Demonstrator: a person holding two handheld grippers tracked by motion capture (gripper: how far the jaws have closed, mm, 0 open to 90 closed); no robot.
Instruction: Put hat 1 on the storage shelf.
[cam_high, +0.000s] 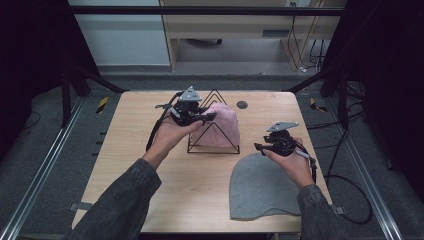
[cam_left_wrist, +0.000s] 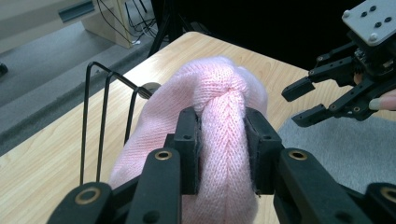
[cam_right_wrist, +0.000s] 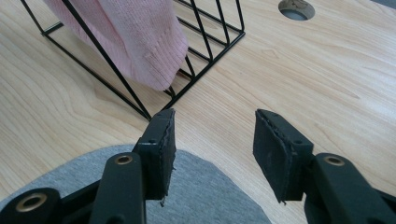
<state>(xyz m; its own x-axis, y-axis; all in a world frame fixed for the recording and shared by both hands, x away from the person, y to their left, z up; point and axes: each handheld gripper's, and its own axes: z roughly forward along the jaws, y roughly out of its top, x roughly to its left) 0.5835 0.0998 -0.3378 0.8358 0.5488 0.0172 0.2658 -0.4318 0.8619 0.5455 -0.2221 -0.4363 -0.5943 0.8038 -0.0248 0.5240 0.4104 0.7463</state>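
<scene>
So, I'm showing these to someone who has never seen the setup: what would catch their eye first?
Probably the pink knit hat draped over the black wire rack near the table's middle, with the left gripper pinching a fold of it. Next, the grey hat lying flat at the near right of the wooden table, with the right gripper open just above its edge.

left gripper clamped, right gripper open

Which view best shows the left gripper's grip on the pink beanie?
Left gripper view: the left gripper pinches a fold of the pink beanie. High view shows it small on the wire rack; right gripper view shows its hem.
</scene>
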